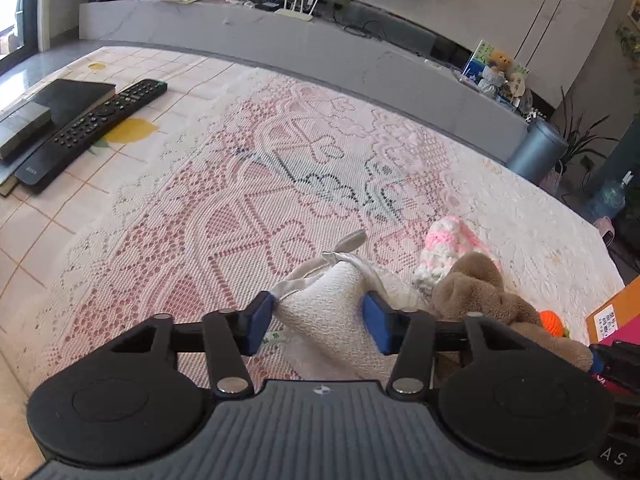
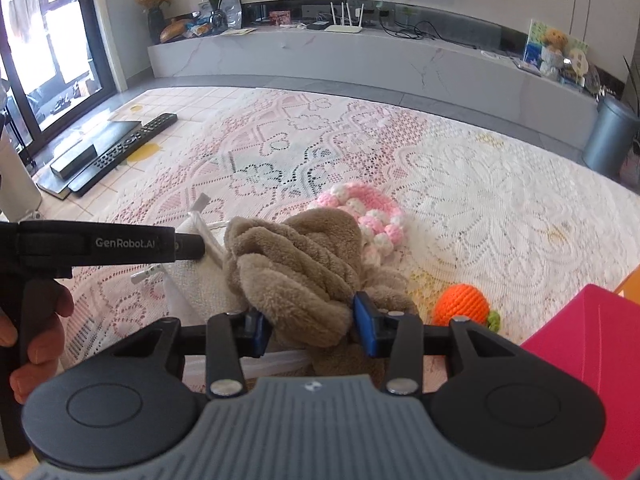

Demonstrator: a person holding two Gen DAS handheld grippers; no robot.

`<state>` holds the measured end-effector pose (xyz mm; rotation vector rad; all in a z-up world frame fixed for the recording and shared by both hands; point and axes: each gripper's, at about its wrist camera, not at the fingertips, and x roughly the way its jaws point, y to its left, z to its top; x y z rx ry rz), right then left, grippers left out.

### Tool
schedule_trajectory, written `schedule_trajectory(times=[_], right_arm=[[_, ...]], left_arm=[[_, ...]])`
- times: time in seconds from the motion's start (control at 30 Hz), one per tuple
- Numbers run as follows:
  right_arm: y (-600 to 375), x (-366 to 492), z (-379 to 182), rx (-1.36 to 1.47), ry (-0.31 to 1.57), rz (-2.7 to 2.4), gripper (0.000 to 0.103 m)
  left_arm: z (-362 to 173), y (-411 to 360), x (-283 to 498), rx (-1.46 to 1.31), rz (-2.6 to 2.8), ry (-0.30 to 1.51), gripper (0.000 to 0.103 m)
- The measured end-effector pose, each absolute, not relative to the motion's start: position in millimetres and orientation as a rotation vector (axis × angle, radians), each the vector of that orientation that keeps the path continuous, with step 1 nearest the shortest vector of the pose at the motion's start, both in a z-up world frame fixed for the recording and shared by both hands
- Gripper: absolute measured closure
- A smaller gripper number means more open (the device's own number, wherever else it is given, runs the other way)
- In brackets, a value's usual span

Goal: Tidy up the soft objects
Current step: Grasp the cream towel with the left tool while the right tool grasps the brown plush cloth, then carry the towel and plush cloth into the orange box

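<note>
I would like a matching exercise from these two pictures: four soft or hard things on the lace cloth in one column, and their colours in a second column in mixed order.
Things:
1. crocheted ball
2. plush toy
3. remote control
4. knitted hat

Colours:
A. black
B. pink and white
C. orange
D. brown

Pairs: 1-C, 2-D, 3-A, 4-B
</note>
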<state>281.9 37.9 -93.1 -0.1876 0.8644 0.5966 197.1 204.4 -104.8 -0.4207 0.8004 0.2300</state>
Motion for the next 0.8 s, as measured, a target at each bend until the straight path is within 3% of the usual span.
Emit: schedule_trajectory(times=[0.17, 0.4, 0.5, 0.63, 0.8], right_arm=[[36, 284, -93, -0.164, 0.876, 0.596, 0.061], [36, 283, -93, -0.169, 0.869, 0.597, 0.060], [36, 283, -94, -0.170, 0.868, 0.597, 0.060], [36, 282, -93, -0.174, 0.865, 0.600, 0.061], [35, 281, -92, -0.175, 0.854, 0.592, 0.063]], left_arm=[[-98, 205, 195, -0.460, 0.180, 0.741, 0.055], [-111, 199, 204, -0.490, 0.134, 0.828, 0.054], [-110, 193, 205, -0.445, 0.132, 0.819, 0.064], [-114, 187, 209, -0.389, 0.133, 0.840, 0.088], [-105, 176, 204, -0.304, 0.143, 0.786, 0.094]])
